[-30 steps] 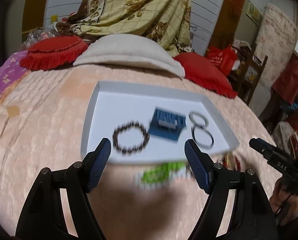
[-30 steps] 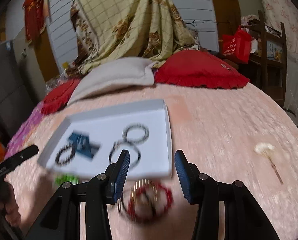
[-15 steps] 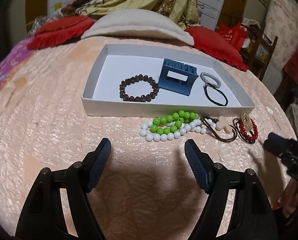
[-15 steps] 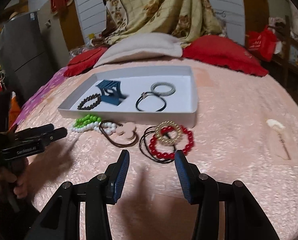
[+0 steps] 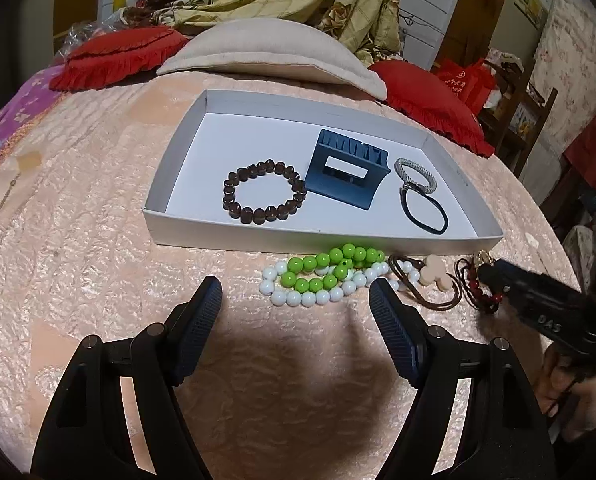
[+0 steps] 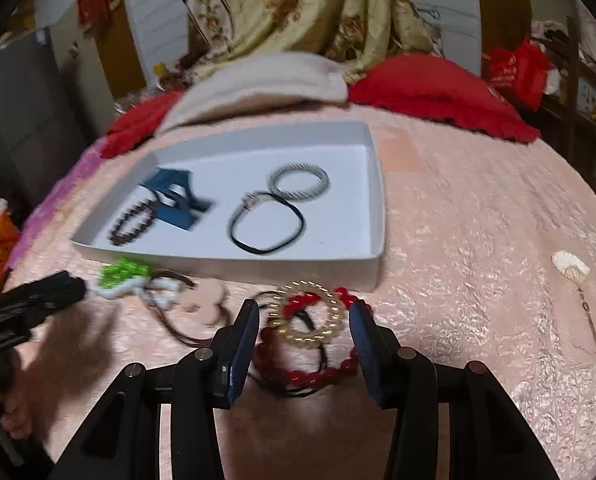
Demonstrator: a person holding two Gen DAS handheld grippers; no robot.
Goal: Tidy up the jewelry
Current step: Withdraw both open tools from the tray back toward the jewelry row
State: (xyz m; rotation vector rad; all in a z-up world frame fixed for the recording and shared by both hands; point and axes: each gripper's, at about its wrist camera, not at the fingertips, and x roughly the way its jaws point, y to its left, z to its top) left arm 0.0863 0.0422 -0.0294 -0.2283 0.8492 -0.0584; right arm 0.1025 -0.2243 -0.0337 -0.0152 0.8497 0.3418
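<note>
Right hand-held gripper (image 6: 303,330) spread wide, pinching nothing, poised low over the bed (image 6: 477,240) with fingers straddling the gold ring bracelet (image 6: 306,312) and the red bead bracelet (image 6: 317,344) lying under it; left hand-held gripper (image 5: 296,306) likewise spread and empty, aimed at the green bead bracelet (image 5: 325,266) and white bead bracelet (image 5: 313,292) just ahead of its tips.

Partly done, by the look of it: inside the white tray (image 5: 186,132) already a brown bead bracelet (image 5: 264,192), a blue hair claw (image 5: 345,168), a grey braided band (image 5: 415,176) and a black cord band (image 5: 423,210); still out on the bed, just beside the tray's near wall, the green, white, red and gold pieces plus a brown cord with a pale flower charm (image 5: 431,274); roughly half left to move in.

Left view sharp, showing individual beads and the right tool's black tip resting among the red beads; right view blurred, yet alone revealing a small pale tasselled trinket (image 6: 571,270) well apart to the right of the tray.
</note>
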